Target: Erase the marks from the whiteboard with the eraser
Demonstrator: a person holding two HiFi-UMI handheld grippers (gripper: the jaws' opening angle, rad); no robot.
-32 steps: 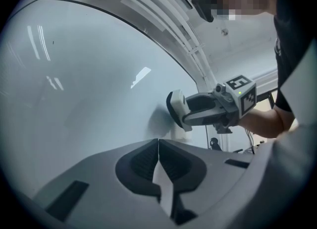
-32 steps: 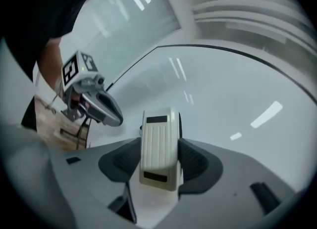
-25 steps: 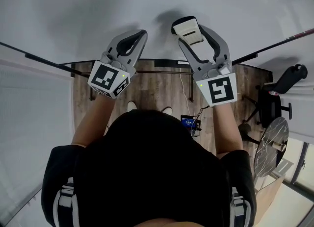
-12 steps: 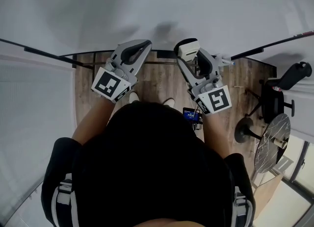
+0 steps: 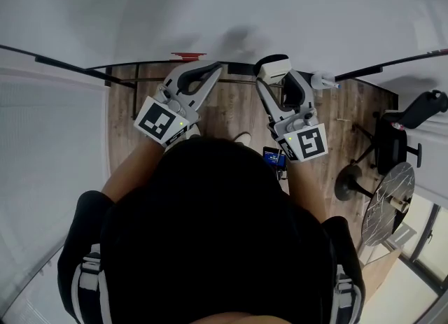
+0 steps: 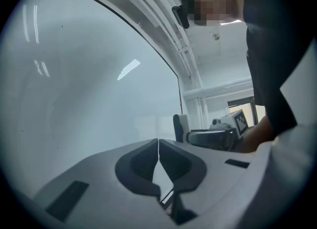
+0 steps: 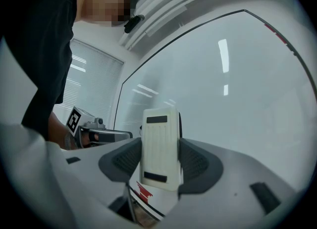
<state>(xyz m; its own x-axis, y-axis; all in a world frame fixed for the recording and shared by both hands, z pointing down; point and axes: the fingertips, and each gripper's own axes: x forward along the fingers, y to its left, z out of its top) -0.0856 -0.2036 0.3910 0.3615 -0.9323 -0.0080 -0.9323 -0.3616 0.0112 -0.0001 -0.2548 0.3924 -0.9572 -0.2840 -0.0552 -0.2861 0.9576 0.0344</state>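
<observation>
1. Head view: the right gripper (image 5: 278,78) carries the eraser (image 5: 273,69) low, near the bottom edge of the whiteboard (image 5: 210,8). The left gripper (image 5: 203,72) sits beside it.
2. Left gripper view: jaws pressed together on nothing (just board ahead).
3. Right gripper view: the eraser stands upright between the jaws, clamped at its sides, top poking past the tips. Push hard on the board and I reckon it could twist or slip out.

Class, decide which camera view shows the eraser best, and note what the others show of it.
The right gripper view: the eraser fills the centre, its cream ribbed back clamped between the jaws. The head view shows only its end at the tip of the right gripper; the left gripper view shows it small and edge-on.
</observation>
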